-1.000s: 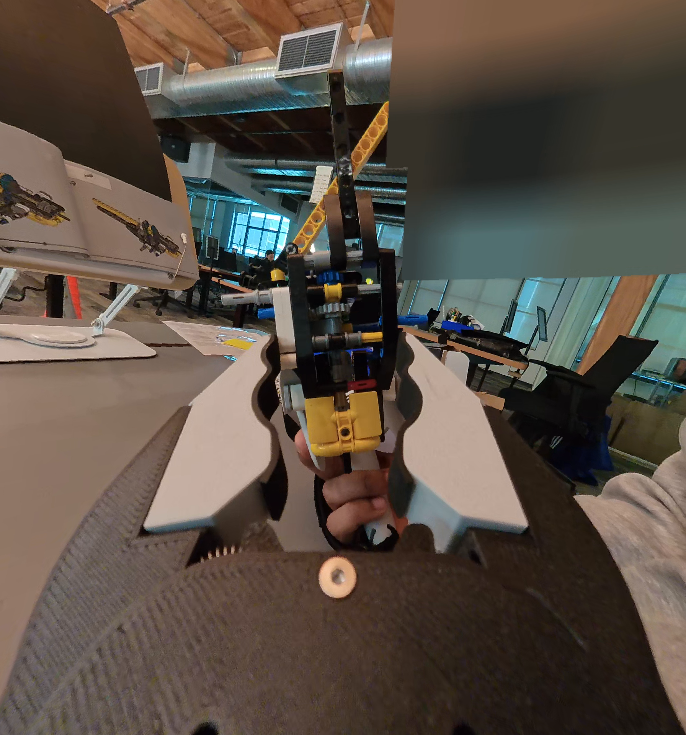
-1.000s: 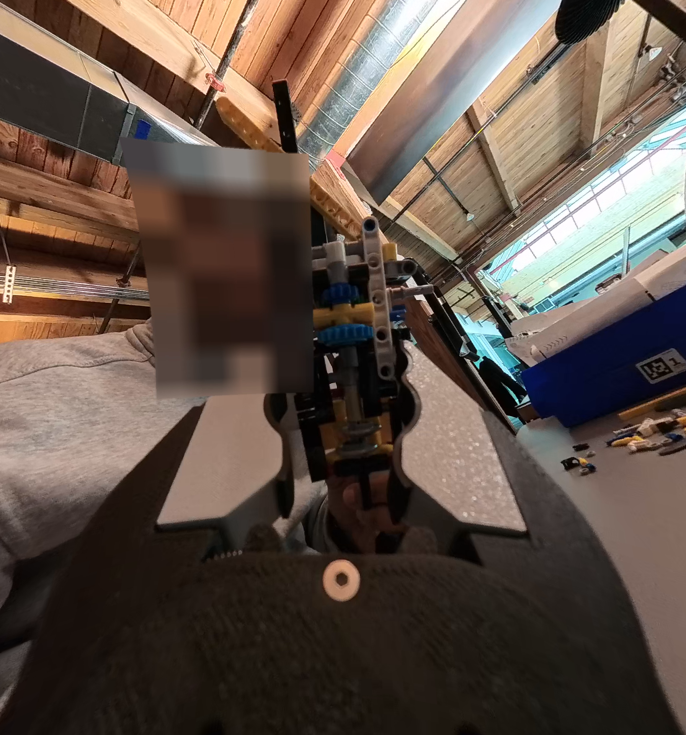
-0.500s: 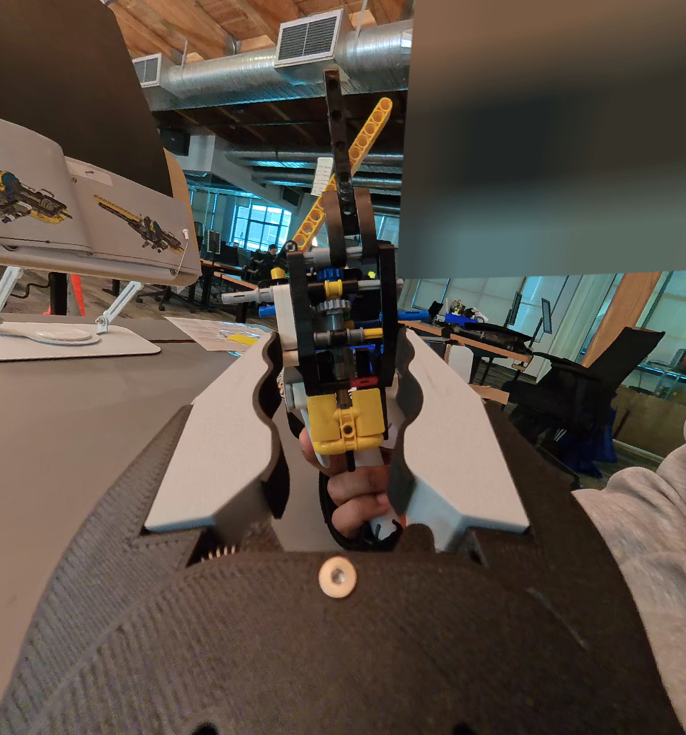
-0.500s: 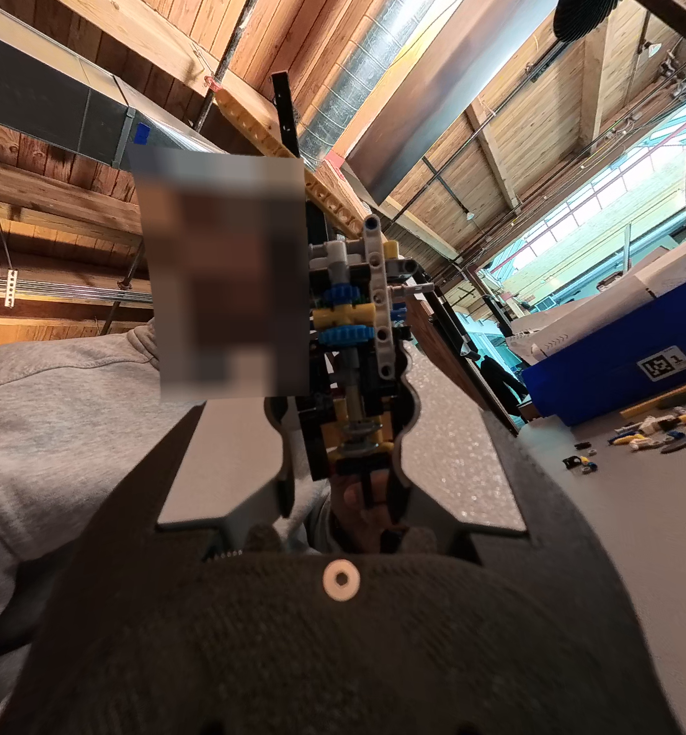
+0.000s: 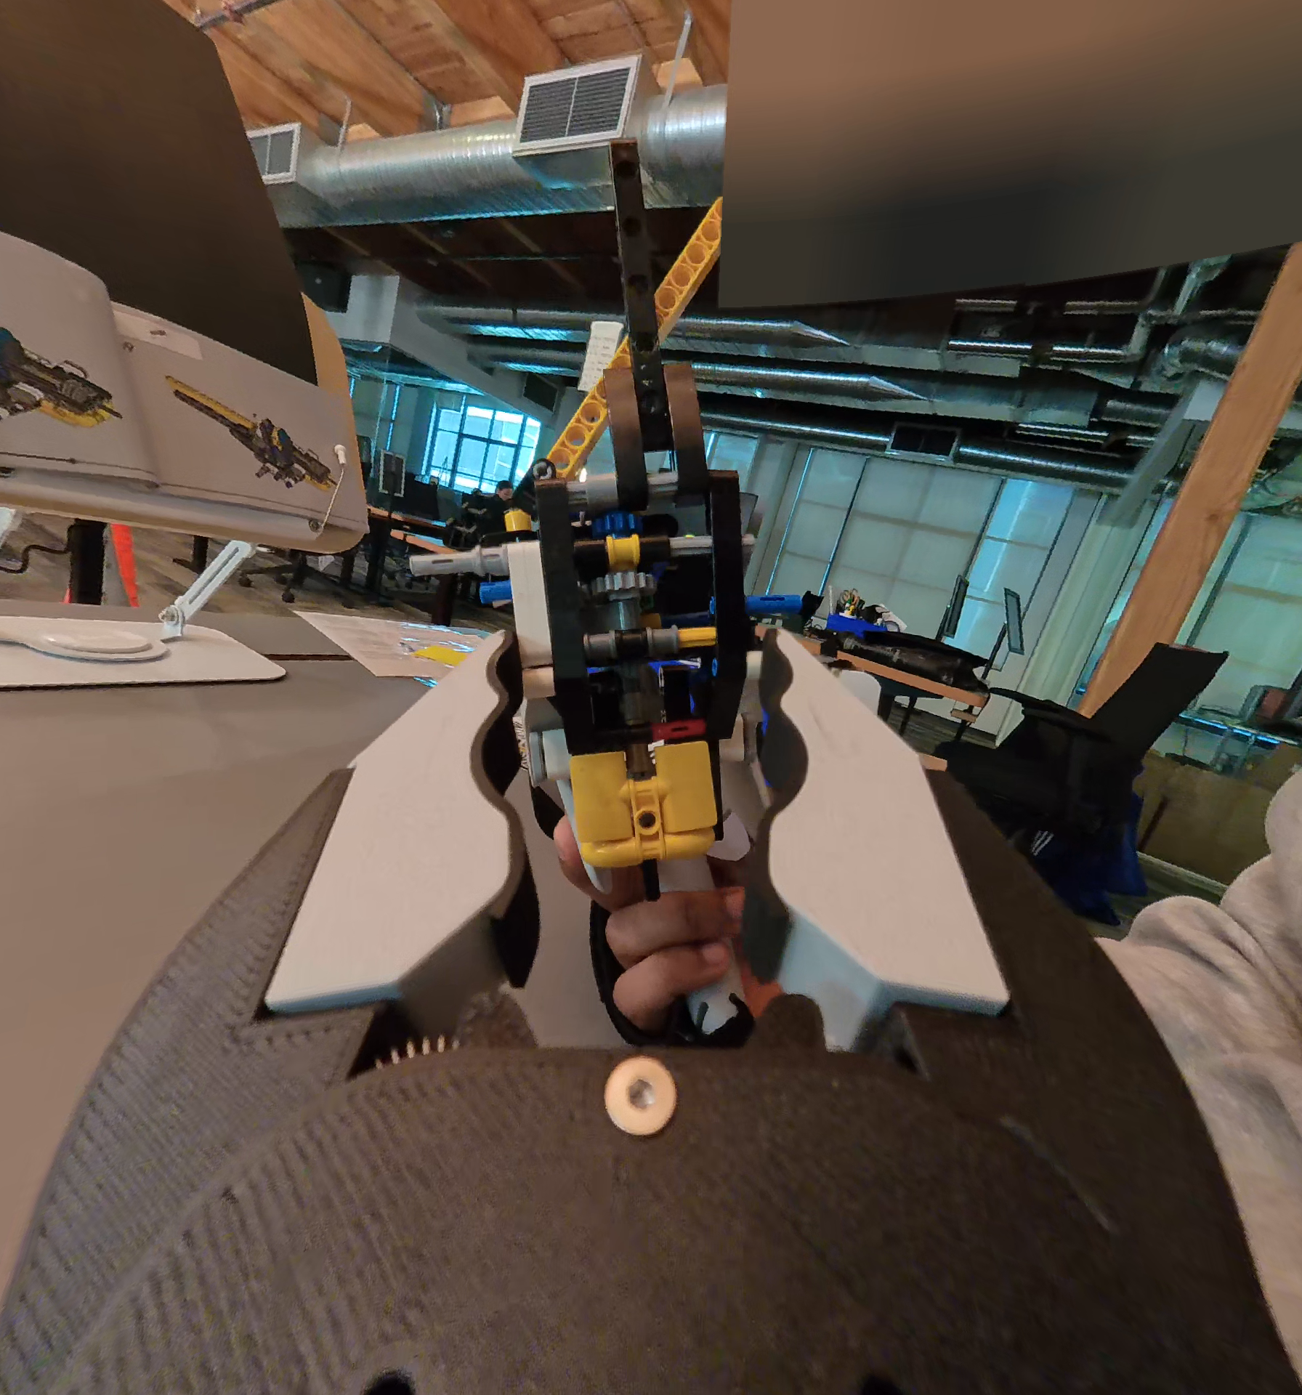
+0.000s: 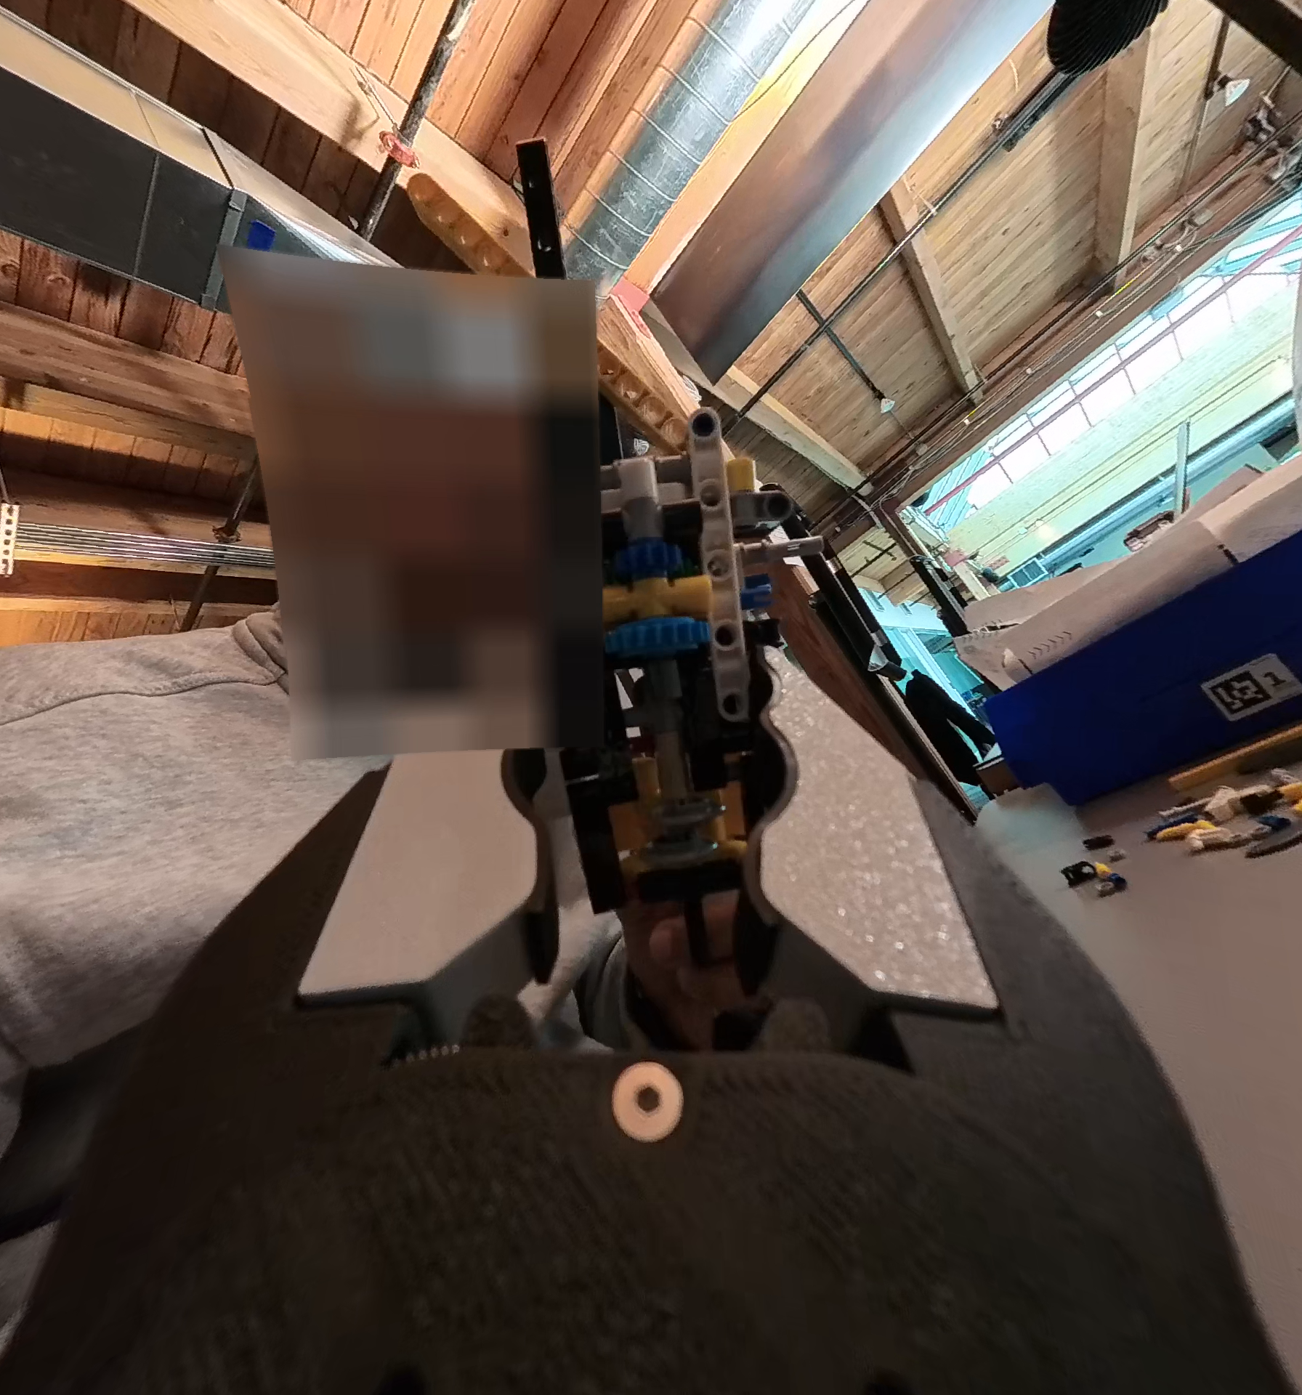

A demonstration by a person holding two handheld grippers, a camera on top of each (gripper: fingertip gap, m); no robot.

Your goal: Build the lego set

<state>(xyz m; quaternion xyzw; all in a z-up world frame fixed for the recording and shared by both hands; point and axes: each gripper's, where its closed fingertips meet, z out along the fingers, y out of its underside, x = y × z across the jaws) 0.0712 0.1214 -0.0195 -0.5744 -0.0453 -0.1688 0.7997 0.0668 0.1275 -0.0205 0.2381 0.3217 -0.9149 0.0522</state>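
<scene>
A lego model (image 5: 637,679) of black frames, grey axles, blue gears and a yellow block sits upright between the fingers of my left gripper (image 5: 637,657), which is shut on it. A black beam (image 5: 633,287) and a yellow beam (image 5: 678,287) stick up from its top. In the right wrist view the same model (image 6: 671,679) sits between the fingers of my right gripper (image 6: 655,747), which is also shut on it. A hand (image 5: 663,951) on the other gripper's handle shows behind the model.
An open instruction booklet (image 5: 142,423) rests on a white stand (image 5: 104,649) at the left of the grey table (image 5: 104,830). Several loose lego pieces (image 6: 1229,815) lie on the table by a blue box (image 6: 1161,702). A grey sleeve (image 5: 1252,981) is at the right. Less than 4 cm separates the two grippers' tips.
Both grippers keep their hold on the model. The views have shifted only slightly; the model stays raised in the same pose.
</scene>
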